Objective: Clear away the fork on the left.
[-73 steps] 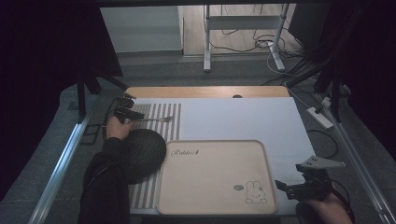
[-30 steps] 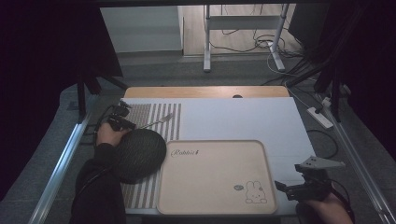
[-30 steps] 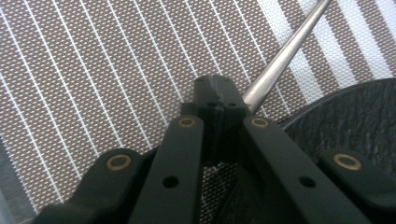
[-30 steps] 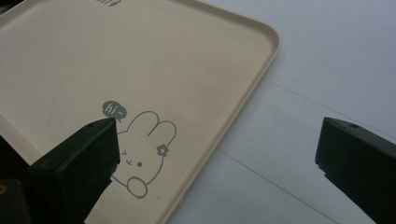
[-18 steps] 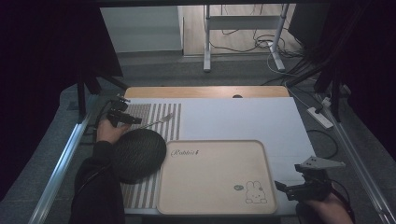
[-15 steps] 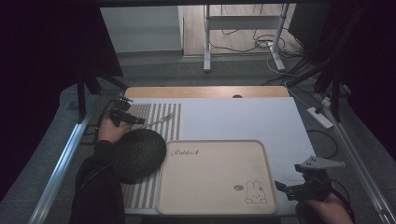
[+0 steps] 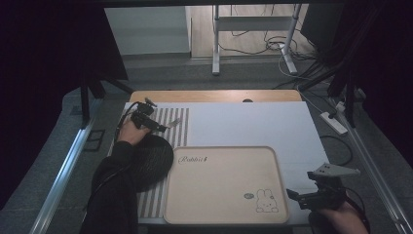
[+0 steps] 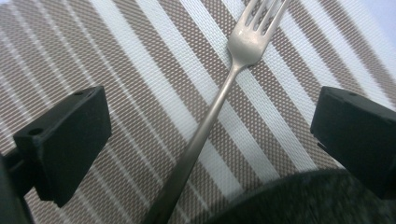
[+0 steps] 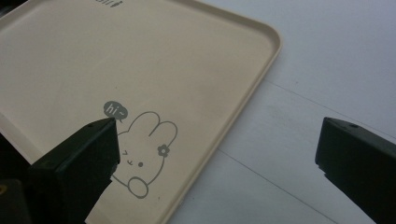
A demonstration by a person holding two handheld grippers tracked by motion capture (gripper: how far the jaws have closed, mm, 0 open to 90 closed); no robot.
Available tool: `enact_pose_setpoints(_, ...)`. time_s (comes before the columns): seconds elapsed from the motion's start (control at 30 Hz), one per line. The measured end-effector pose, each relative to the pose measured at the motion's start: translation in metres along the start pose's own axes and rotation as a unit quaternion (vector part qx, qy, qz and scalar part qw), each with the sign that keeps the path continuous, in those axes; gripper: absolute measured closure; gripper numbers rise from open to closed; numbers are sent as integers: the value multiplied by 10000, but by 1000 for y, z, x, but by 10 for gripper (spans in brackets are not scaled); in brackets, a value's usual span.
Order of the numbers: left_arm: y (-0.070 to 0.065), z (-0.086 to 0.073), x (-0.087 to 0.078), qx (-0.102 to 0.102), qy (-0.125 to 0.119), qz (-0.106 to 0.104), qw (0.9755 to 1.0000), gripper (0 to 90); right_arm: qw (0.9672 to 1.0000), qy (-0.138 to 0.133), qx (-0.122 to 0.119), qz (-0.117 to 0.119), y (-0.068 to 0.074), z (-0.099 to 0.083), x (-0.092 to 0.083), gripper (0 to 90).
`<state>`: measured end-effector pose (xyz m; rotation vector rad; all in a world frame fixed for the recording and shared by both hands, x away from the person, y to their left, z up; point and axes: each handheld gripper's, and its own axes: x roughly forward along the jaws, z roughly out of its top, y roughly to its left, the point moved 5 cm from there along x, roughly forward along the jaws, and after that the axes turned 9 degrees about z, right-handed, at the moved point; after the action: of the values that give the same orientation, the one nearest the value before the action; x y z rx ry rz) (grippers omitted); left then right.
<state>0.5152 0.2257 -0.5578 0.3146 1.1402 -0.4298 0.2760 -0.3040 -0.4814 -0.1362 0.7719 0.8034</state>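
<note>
A silver fork [image 8: 219, 98] lies flat on the brown-and-white striped placemat [image 8: 116, 60], tines pointing away. My left gripper [image 8: 212, 130] straddles its handle, jaws wide apart and clear of it; they have just been opening. In the high view the left gripper [image 7: 158, 126] hovers at the mat's far end, with the fork [image 7: 173, 122] beside its tips. A dark round bowl [image 7: 151, 161] sits just behind that hand. My right gripper [image 9: 219, 158] is open over the near right corner of the beige rabbit tray [image 9: 93, 56], holding nothing.
The beige tray [image 7: 224, 180] lies on a white board [image 7: 253, 122] covering the table. The bowl's dark rim [image 8: 299, 200] crosses under the left jaws. The right gripper [image 7: 294, 196] rests at the table's near right edge. A power strip [image 7: 333, 123] lies off to the right.
The left gripper has let go of the fork, which now lies on the striped mat, and the left hand has shifted a little. The right hand has kept still.
</note>
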Motion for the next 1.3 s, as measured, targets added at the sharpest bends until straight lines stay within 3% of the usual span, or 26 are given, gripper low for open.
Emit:
enact_pose_setpoints(0.23, -2, 4, 17, 177, 374, 140, 9990, 0, 10000, -18, 9, 16, 0, 0, 0, 4)
enact_pose_setpoints(0.3, -4, 4, 18, 362, 398, 261, 9982, 11, 10000, -15, 11, 20, 0, 0, 0, 4)
enact_pose_setpoints(0.4, -3, 4, 15, 442, 375, 246, 9980, 52, 10000, -13, 12, 21, 0, 0, 0, 4)
enact_pose_setpoints(0.53, 3, 4, 9, 512, 269, 225, 9981, 204, 10000, 3, -17, 17, 0, 0, 0, 4)
enact_pose_setpoints(0.6, 5, 3, 6, 597, 244, 210, 9977, 366, 10000, 10, -13, 16, 0, 0, 0, 4)
enact_pose_setpoints(0.67, 4, 3, 5, 696, 220, 208, 9971, 453, 10000, 8, -10, 17, 0, 0, 0, 4)
enact_pose_setpoints(0.8, -1, 4, 3, 1101, 175, 56, 9938, 641, 10000, 14, -18, 15, 0, 0, 0, 4)
enact_pose_setpoints(0.83, -1, 3, 3, 1152, 161, 108, 9932, 738, 10000, 13, -20, 17, 0, 0, 0, 4)
enact_pose_setpoints(0.9, 0, 3, 3, 1255, 119, 106, 9920, 809, 10000, 13, -25, 15, 0, 0, 0, 4)
enact_pose_setpoints(1.13, 1, 1, 3, 1425, -48, 33, 9898, 864, 10000, 7, -16, 22, 0, 0, 0, 4)
enact_pose_setpoints(1.27, 1, 1, 3, 1578, -81, 116, 9874, 864, 10000, 11, -6, 25, 0, 0, 0, 4)
enact_pose_setpoints(1.3, 1, 1, 2, 1674, -82, 297, 9854, 865, 10000, 12, -1, 24, 0, 0, 0, 4)
